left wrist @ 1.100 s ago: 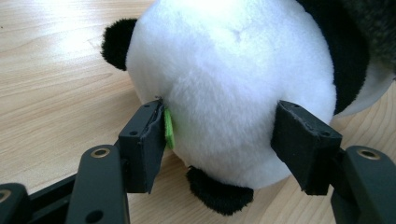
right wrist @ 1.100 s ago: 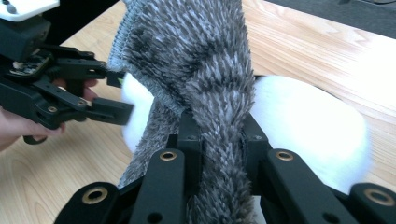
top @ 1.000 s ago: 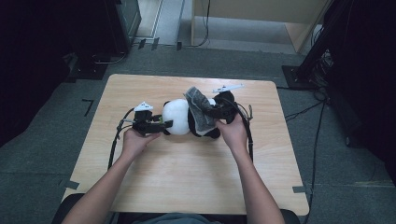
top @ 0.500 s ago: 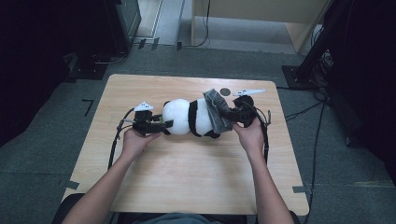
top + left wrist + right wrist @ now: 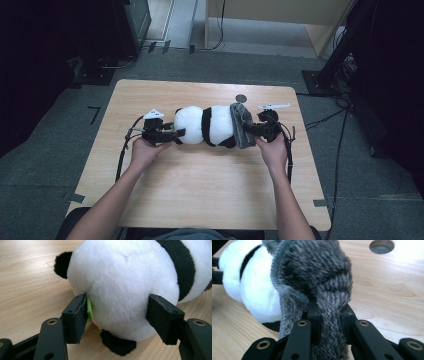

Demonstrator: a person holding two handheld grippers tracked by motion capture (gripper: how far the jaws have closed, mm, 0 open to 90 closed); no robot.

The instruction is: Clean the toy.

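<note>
A black-and-white panda plush point(image 5: 210, 125) lies lengthwise across the middle of the wooden table point(image 5: 200, 190). My left gripper point(image 5: 177, 132) is shut on its white head point(image 5: 125, 282), one pad pressing into the fur on each side, with a green tag by the left pad. A grey furry cloth point(image 5: 242, 125) covers the panda's other end. My right gripper point(image 5: 250, 131) is shut on a fold of this cloth point(image 5: 317, 270), pinched tight between the jaws point(image 5: 329, 312). Behind the cloth the panda's body point(image 5: 254, 282) shows white with a black band.
A round cable hole point(image 5: 241, 97) sits in the tabletop just behind the plush. Cables trail from both grippers over the table. Dark equipment and floor cables stand around the table, and a wooden cabinet point(image 5: 280, 20) is at the back.
My right gripper has moved right and down with the grey cloth, drawing it from above the panda's middle to its right end. The panda now lies stretched out. The left hand has stayed put.
</note>
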